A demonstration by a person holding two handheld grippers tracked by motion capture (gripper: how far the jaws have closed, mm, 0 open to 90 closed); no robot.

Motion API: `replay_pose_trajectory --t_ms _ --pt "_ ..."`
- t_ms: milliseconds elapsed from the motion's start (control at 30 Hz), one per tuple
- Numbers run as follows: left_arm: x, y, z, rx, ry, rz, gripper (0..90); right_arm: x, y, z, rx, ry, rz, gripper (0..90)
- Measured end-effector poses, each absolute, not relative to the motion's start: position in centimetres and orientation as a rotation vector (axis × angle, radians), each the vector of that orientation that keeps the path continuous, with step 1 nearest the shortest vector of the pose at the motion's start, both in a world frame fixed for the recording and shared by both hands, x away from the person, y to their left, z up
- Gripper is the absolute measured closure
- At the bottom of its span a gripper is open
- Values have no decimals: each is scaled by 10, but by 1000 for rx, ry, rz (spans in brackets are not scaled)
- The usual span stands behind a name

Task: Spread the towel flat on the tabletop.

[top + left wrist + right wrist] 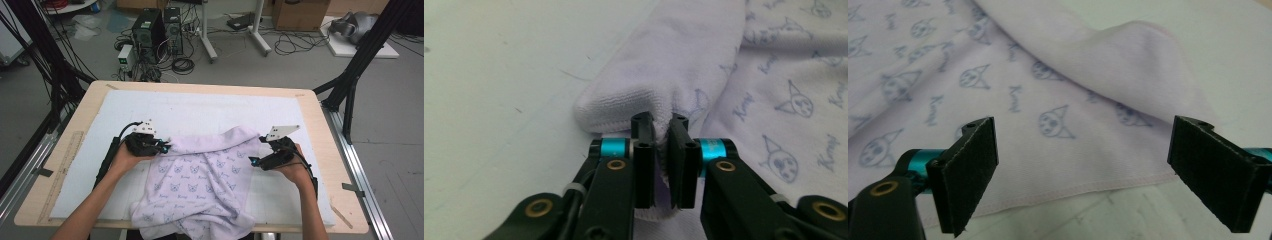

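A: What takes up most of the high view?

B: The counter (320, 130), a pale wooden top that spans the middle of the frame, with a white mat (200, 107) laid over nearly all of it. A ruler (62, 172) lies along the counter's left edge.

A: And the towel?

B: The towel (200, 185), lilac with small cat faces printed on it, lies rumpled on the mat at lower centre. Its near end hangs over the counter's front edge at the bottom of the frame. Its far edge is folded back, so the plain side shows along the top.

A: Where is the left gripper?

B: The left gripper (165, 148) sits at the towel's upper left corner. In the left gripper view (663, 150) its jaws are nearly together, and a fold of towel (684, 65) is pinched between the pads. It grips the cloth.

A: The right one?

B: The right gripper (254, 161) is at the towel's right edge in the high view. In its own view (1083, 170) the jaws stand wide apart, one at lower left, one at lower right. The towel's hemmed edge (1048, 150) lies between them, and the pads do not press on it.
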State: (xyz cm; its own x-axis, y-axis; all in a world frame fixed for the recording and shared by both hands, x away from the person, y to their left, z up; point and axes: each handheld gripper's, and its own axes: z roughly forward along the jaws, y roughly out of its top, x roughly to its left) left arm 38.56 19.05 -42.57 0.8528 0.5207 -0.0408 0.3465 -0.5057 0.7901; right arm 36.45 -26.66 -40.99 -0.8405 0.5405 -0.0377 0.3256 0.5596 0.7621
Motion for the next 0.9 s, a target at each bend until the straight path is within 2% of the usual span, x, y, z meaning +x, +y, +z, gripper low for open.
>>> replay_pose_trajectory --t_ms 267,367,433,633,700,800,900 --pt "390 198 -420 2096 657 309 851 389 -276 -406 878 2438 1053 147" --pt "393 204 -419 2067 691 315 851 397 -275 -409 909 2444 1013 187" --pt "394 207 -419 2056 701 318 851 403 -273 -412 915 2459 1003 252" --pt "396 215 -418 2026 733 333 850 415 -271 -420 1003 2473 965 325" --pt "397 217 -417 2011 738 340 850 418 -272 -422 1028 2481 970 371" --pt "398 219 -418 2010 740 348 850 420 -271 -424 1039 2516 965 502" --pt "399 219 -418 1987 745 370 850 419 -268 -423 1019 2522 977 709"
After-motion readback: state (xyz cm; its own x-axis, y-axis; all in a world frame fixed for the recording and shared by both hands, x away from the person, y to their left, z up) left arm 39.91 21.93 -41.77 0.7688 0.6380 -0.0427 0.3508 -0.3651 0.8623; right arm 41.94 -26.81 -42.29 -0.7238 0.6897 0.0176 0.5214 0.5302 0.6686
